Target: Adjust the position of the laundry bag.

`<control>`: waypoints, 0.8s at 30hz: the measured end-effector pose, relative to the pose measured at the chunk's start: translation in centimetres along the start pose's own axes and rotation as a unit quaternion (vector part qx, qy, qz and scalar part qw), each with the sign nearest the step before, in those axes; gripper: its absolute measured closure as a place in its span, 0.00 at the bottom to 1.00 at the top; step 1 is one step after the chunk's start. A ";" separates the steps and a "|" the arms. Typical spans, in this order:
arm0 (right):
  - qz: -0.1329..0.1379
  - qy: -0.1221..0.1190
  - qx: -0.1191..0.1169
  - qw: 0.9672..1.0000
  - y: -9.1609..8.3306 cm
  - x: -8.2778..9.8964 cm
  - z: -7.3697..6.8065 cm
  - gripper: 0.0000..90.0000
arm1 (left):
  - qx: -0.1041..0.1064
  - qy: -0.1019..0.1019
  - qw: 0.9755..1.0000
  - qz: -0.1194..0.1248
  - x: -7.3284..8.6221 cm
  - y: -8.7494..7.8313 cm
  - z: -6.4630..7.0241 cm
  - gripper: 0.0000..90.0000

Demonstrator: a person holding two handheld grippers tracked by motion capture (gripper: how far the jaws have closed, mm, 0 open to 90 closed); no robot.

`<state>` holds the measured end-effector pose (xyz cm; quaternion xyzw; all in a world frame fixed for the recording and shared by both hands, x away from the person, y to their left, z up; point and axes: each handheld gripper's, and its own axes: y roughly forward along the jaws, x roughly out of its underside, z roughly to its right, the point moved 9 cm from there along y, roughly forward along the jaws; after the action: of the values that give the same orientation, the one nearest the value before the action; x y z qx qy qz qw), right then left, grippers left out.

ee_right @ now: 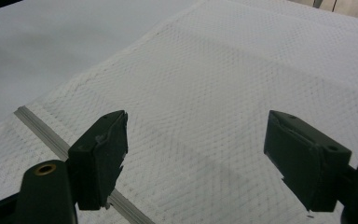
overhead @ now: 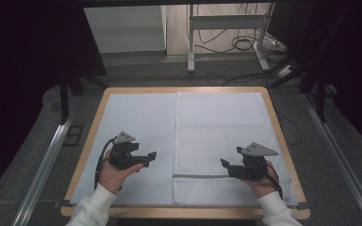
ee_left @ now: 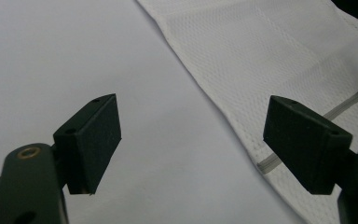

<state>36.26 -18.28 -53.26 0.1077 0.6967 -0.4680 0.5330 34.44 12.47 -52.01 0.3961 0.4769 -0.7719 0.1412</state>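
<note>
Both grippers [overhead: 153,155] [overhead: 224,162] spread, empty; towel [overhead: 221,132] near edge partly behind right hand [overhead: 264,181].

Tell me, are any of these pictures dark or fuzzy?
High view: dark at both sides, towel evenly lit. Left gripper view: the near fingers look soft. Right gripper view: the towel's weave is sharp, with a faint shadow between the fingers.

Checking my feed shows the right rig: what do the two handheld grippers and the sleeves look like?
Both the left gripper and the right gripper are black, each topped by a grey three-cornered plate and trailing a black cable. Their jaws are blocky black pads; the right gripper's look chipped. The sleeves are white.
</note>
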 end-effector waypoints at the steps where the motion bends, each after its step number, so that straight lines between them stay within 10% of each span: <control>1: 0.001 0.000 0.001 1.000 0.0 0.0 0.1 0.23 | 0.000 0.000 1.000 -0.002 0.0 0.1 0.2 0.21; 24: -0.002 -0.003 0.028 1.000 -0.2 0.0 1.5 0.23 | 0.037 0.013 0.997 -0.066 2.2 4.0 3.8 0.26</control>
<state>37.07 -19.51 -53.20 0.1195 0.6823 -0.4885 0.5307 33.53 7.57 -55.26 0.3785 0.4749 -0.7914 0.0691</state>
